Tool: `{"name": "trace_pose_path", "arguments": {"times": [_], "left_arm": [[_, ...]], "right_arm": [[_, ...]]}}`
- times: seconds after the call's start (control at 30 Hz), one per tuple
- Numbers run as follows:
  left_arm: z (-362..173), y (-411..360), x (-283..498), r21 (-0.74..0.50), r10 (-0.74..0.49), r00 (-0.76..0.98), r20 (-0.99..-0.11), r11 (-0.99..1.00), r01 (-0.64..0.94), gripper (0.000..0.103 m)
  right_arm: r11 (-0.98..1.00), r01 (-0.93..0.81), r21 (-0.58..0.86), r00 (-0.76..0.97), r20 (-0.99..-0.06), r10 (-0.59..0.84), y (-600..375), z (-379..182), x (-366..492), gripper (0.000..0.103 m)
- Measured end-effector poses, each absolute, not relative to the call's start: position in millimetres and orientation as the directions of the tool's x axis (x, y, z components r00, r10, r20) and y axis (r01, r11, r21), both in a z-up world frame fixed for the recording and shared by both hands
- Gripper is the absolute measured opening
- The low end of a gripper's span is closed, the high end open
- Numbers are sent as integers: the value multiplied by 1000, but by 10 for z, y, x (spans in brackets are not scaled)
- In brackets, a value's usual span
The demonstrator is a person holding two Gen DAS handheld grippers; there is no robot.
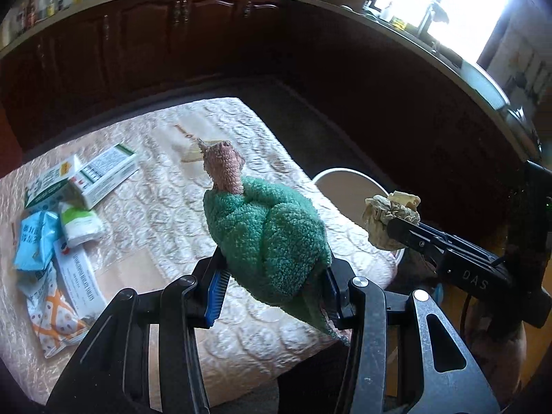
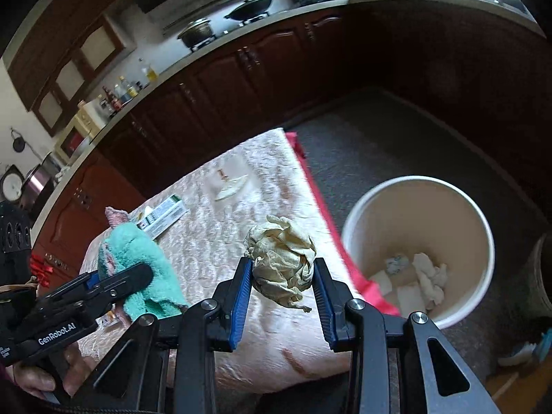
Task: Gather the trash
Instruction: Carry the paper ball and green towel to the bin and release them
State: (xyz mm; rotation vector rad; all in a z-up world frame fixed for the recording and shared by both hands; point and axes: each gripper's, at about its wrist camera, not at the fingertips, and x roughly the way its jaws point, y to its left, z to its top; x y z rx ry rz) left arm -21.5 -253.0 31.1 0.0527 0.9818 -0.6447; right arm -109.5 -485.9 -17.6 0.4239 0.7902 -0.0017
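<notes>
Bright daylight pours in from a window (image 1: 448, 10) at the far right, and it glares so white that nothing shows through it. The dark wood cabinets (image 2: 276, 79) stay dim. The pale tablecloth (image 1: 165, 179) is softly lit. Both pictures bend round at the edges, with black corners. The red cloth edge (image 2: 321, 207) looks smeared and blurry.

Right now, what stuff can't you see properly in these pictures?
- Green cloth, left wrist view: its lower end is hidden behind the left gripper.
- White bin, left wrist view: mostly hidden behind the cloth, the table edge and the crumpled paper in the right gripper.
- Packets, left wrist view: print too small.
- Bin scraps, right wrist view: too blurred to name.
</notes>
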Motion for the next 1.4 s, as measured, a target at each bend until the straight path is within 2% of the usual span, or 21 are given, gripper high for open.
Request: {"name": "trace_pose_path", "arguments": {"times": [0.5, 1.13, 1.27, 1.4], "left_arm": [[324, -3293, -91, -262, -532, 316, -785, 749, 609, 44], [-86, -4303, 37, -247, -519, 241, -820, 701, 669, 45], [-173, -4359, 48, -255, -517, 226, -826, 699, 668, 48], [-244, -4341, 122, -278, -521, 210, -827, 704, 653, 56]], "right_arm": [[859, 334, 388, 712, -701, 40, -5620, -249, -1418, 34], [792, 467, 393, 631, -775, 12, -6106, -762, -1406, 34], [785, 481, 391, 619, -785, 11, -6147, -852, -1382, 39], [777, 499, 383, 613, -790, -5, -6166, -907, -1356, 57]]}}
